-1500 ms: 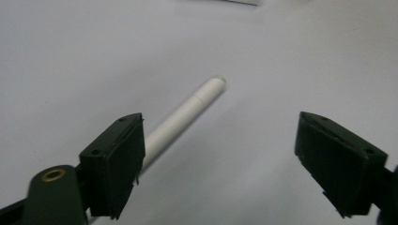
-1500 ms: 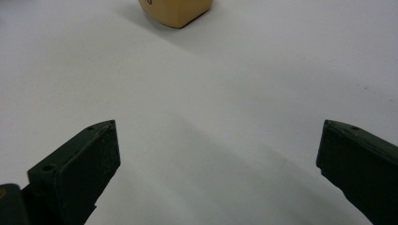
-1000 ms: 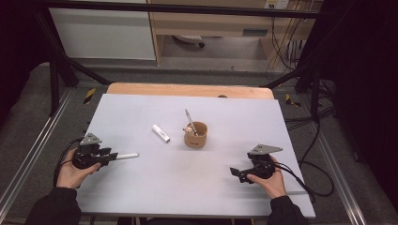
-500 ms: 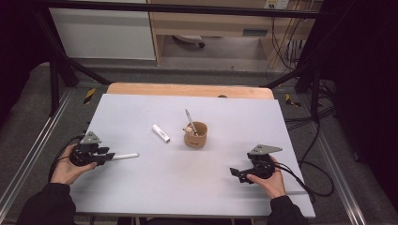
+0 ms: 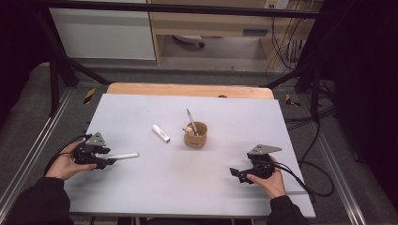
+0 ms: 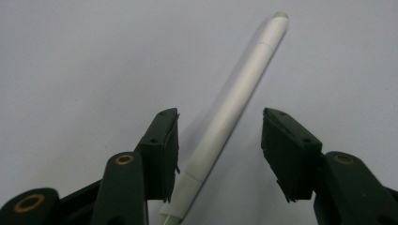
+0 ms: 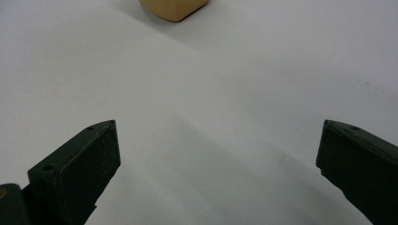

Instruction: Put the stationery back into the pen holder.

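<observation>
The left gripper [image 5: 109,157], near the table's [image 5: 141,197] left edge, has just been spreading its jaws; the white pen [image 6: 232,110] lies loose between them. The wooden cup [image 5: 195,134] and a white cap [image 5: 160,133] sit well ahead. The right gripper [image 5: 236,173] gapes, bare table before it.

Tan cup [image 5: 195,135] with a pen, short white cap [image 5: 160,133] just left, on grey table [image 5: 187,187].

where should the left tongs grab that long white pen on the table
Grip the white pen mid-barrel, from above with the jaws across its width. It lies flat, thin and round, so the ends would slip. The left tongs, jaws just opened, straddle its near end without pressing it.
</observation>
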